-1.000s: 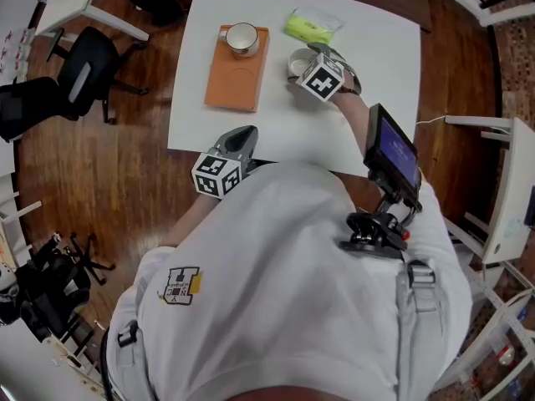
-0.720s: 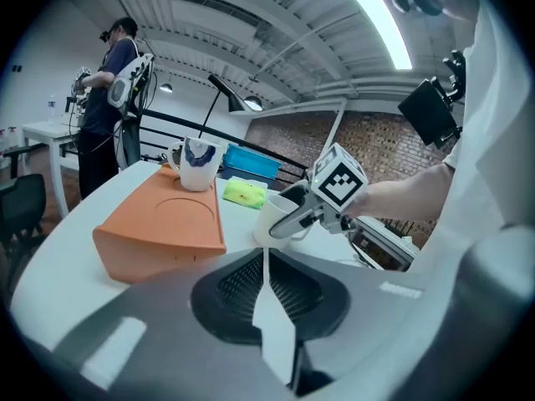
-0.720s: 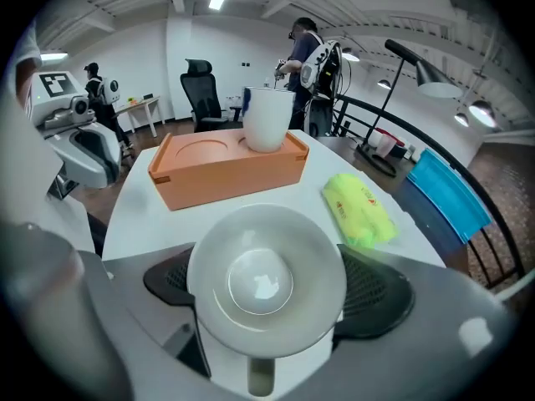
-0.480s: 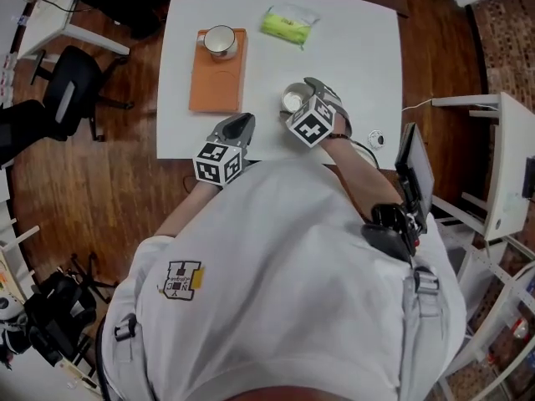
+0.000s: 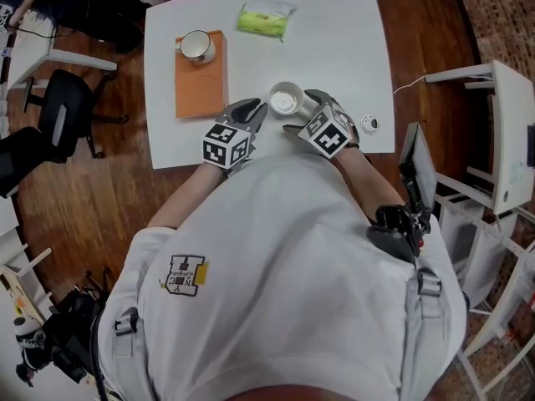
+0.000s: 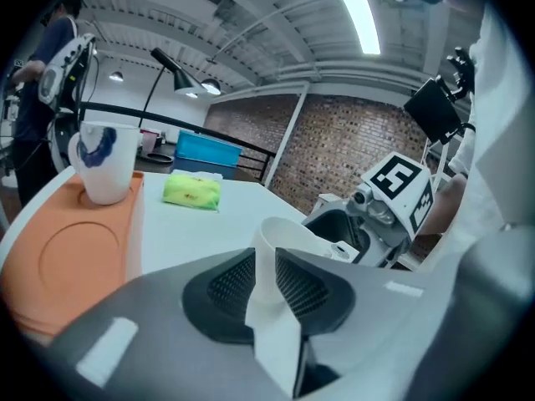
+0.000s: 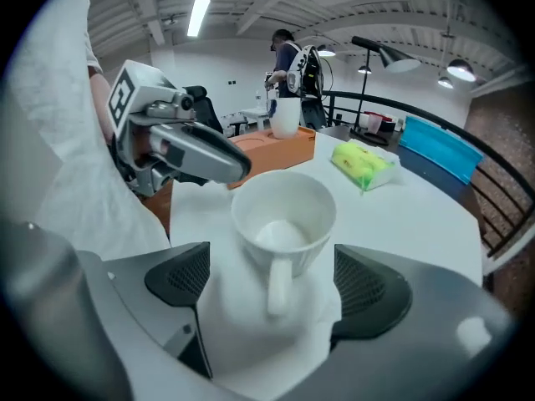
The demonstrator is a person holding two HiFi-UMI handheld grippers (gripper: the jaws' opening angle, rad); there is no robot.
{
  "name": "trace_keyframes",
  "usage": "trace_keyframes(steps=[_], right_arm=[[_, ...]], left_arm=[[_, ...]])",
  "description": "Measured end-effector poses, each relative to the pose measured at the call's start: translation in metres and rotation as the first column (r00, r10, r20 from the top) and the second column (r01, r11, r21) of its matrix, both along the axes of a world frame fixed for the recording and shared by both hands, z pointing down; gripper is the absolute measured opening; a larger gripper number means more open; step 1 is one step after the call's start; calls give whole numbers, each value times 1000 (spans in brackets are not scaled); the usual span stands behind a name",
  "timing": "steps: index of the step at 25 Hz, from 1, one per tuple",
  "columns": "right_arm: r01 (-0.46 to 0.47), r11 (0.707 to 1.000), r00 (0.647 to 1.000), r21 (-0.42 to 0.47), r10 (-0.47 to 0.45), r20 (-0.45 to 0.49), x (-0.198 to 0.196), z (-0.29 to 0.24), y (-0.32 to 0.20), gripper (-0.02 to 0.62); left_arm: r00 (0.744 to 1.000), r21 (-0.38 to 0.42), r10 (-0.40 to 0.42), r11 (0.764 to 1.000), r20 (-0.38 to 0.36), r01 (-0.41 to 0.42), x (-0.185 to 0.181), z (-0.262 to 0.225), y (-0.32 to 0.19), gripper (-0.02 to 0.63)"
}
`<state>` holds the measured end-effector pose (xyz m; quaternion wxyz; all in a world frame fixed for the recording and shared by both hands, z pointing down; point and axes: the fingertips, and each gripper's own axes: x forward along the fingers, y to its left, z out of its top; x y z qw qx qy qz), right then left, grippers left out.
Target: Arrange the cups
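A white cup (image 5: 285,100) stands on the white table (image 5: 351,48) near its front edge. In the right gripper view the cup (image 7: 284,215) has its handle turned toward the camera. My right gripper (image 5: 303,113) is open wide just right of it, pads (image 7: 372,286) clear of the cup. My left gripper (image 5: 256,107) points at the cup's left side, and its jaws are opening to a narrow slit (image 6: 266,286) with nothing held. The cup (image 6: 288,234) shows just beyond them. A second white cup (image 5: 196,46) stands on the far end of an orange tray (image 5: 194,90).
A green packet (image 5: 262,18) lies at the table's back. A small round object (image 5: 369,124) sits near the front right corner. A black office chair (image 5: 58,115) stands on the wooden floor to the left, and white shelving (image 5: 501,140) to the right.
The left gripper has come up from the table's front edge to the cup's left side. The right gripper and the cup now sit closer to the front edge.
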<state>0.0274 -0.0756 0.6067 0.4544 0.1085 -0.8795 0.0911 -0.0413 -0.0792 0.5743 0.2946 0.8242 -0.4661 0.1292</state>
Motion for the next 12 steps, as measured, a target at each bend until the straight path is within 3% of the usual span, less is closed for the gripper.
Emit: trace_keyframes(steps=[6, 12], right_arm=[[-21, 998, 999, -55, 23, 43, 2, 0, 27, 466], [40, 996, 993, -74, -31, 115, -1, -4, 37, 438]], left_arm=[[1000, 0, -13, 1000, -1, 13, 0, 0, -23, 34], [998, -29, -60, 998, 35, 61, -13, 11, -34, 14]])
